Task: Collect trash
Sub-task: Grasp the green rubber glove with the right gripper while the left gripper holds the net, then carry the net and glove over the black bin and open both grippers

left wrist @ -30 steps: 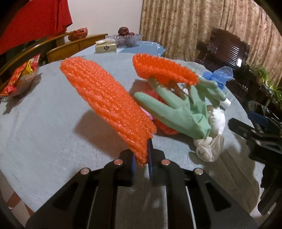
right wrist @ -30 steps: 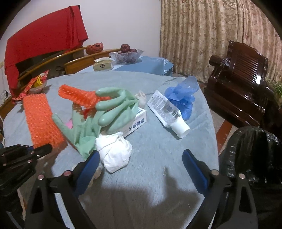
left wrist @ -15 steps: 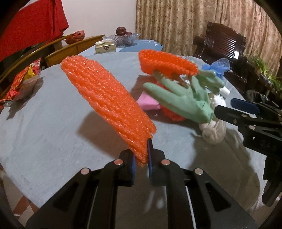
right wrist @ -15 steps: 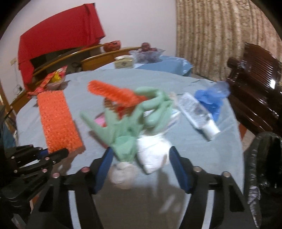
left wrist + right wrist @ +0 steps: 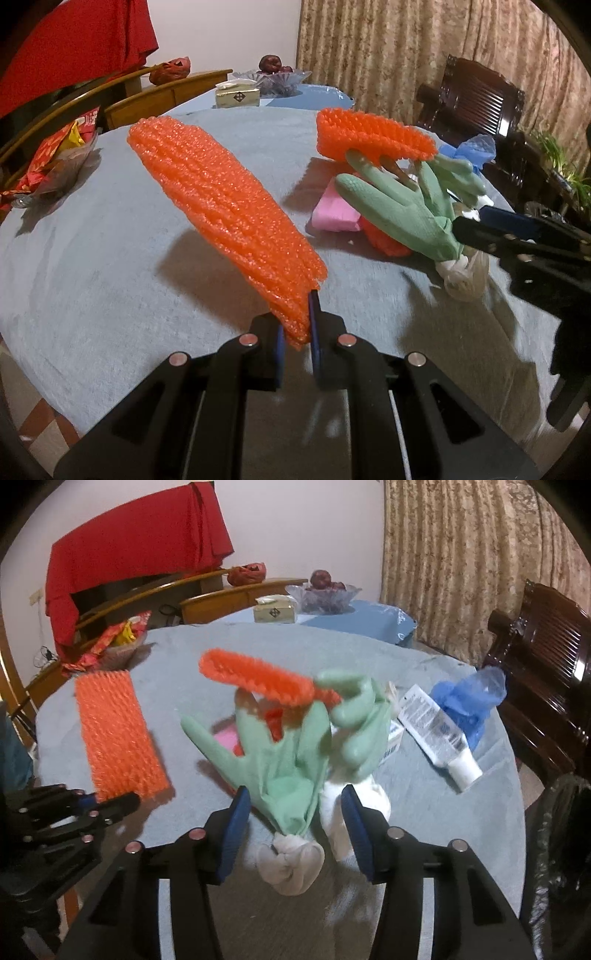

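On the left of the right wrist view, the left gripper [image 5: 110, 805] has its fingers pinched tight on the bottom corner of an orange foam net [image 5: 116, 734]. In the left wrist view the same orange foam net [image 5: 225, 210] sticks up and away from the left gripper [image 5: 297, 332], and its shadow falls on the gray surface [image 5: 92, 258] below. Only a small corner is held. If the hand swings fast, I think the net could slip out and drop.

In the middle of the right wrist view, the right gripper [image 5: 295, 827] has its fingers partly open, one on each side of the cuff of a green glove [image 5: 284, 768]. They are not holding anything yet, as far as I can tell. A white tied bag [image 5: 291, 864] sits just under the cuff and a white cloth lump [image 5: 354, 812] is beside it. If the fingers close now, they may grab the white things too, or miss the thin cuff.

A second orange foam net [image 5: 266, 681] rests on top of the glove fingers. A pink packet [image 5: 225, 738] lies behind the glove. Pulling the glove up could tip that net off or drag the other things along.

To the right lie a white tube [image 5: 439, 738], a box [image 5: 391, 742] and a blue plastic bag [image 5: 469, 705]. At the lower right edge is a black trash bag [image 5: 561, 849]. It is off the side of the surface, so things carried over could fall on the floor if the hold is weak.
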Demonstrator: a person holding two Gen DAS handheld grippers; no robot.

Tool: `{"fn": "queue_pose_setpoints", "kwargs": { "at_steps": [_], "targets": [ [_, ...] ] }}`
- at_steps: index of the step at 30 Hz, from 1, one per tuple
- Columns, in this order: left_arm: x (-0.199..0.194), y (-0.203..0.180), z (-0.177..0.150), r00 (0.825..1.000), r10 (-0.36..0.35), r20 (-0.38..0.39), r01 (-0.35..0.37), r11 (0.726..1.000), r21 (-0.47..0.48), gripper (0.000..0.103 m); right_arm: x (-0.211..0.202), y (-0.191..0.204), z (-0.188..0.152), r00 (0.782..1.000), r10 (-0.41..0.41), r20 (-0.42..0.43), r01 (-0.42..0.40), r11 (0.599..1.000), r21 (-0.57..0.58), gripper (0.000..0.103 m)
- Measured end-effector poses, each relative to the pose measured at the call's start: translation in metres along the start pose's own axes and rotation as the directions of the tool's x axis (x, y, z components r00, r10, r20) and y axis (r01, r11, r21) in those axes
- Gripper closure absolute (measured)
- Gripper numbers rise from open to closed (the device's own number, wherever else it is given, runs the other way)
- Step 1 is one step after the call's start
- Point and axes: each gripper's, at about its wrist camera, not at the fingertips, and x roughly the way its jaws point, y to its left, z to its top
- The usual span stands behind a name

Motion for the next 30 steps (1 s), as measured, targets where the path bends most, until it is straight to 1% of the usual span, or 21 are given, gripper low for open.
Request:
{"fn": "queue_pose_setpoints", "kwargs": {
  "at_steps": [3,6,10,16,18,21,22,25,30],
  "targets": [
    [0.0,0.0,0.001,1.0,0.003,0.008,-0.003,1.0,-0.003,0.093,-0.004,0.003,0.0,1.0,0.026,-0.002,-0.026,1.0,0.003,0.053],
    [0.002,0.002,0.001,1.0,0.001,0.005,-0.001,1.0,-0.008,0.093,0.006,0.01,-0.003,0.998,0.047,-0.032,-0.048,0.999,-0.006,0.06],
    [0.001,0.004,0.001,1.0,0.001,0.004,-0.001,1.0,-0.011,0.093,0.022,0.015,-0.005,0.999,0.017,-0.051,-0.018,1.0,-0.024,0.06],
    [0.004,0.006,0.006,1.0,0.001,0.005,-0.001,1.0,-0.018,0.092,0.044,0.007,-0.008,0.996,-0.021,-0.091,0.019,1.0,-0.02,0.06],
    [0.005,0.006,0.007,1.0,0.0,0.006,0.0,1.0,-0.027,0.092,0.045,0.007,-0.009,0.995,-0.019,-0.095,0.017,1.0,-0.023,0.065],
    [0.004,0.007,0.009,1.0,-0.001,0.009,0.002,0.999,-0.037,0.092,0.043,0.006,-0.007,0.995,-0.003,-0.104,0.0,1.0,-0.021,0.073],
    [0.004,0.007,0.011,1.0,-0.002,0.011,0.002,0.999,-0.037,0.092,0.04,0.005,-0.005,0.994,0.013,-0.106,-0.015,1.0,-0.013,0.074],
    [-0.001,0.006,0.014,1.0,-0.002,0.026,0.003,0.999,-0.037,0.092,0.026,0.001,-0.002,0.995,0.05,-0.089,-0.048,0.999,0.025,0.075],
    [-0.011,0.005,0.022,0.999,-0.002,0.052,0.004,0.999,-0.045,0.092,-0.005,0.002,0.008,0.996,0.078,-0.031,-0.077,0.997,0.032,0.075]
  ]
}}
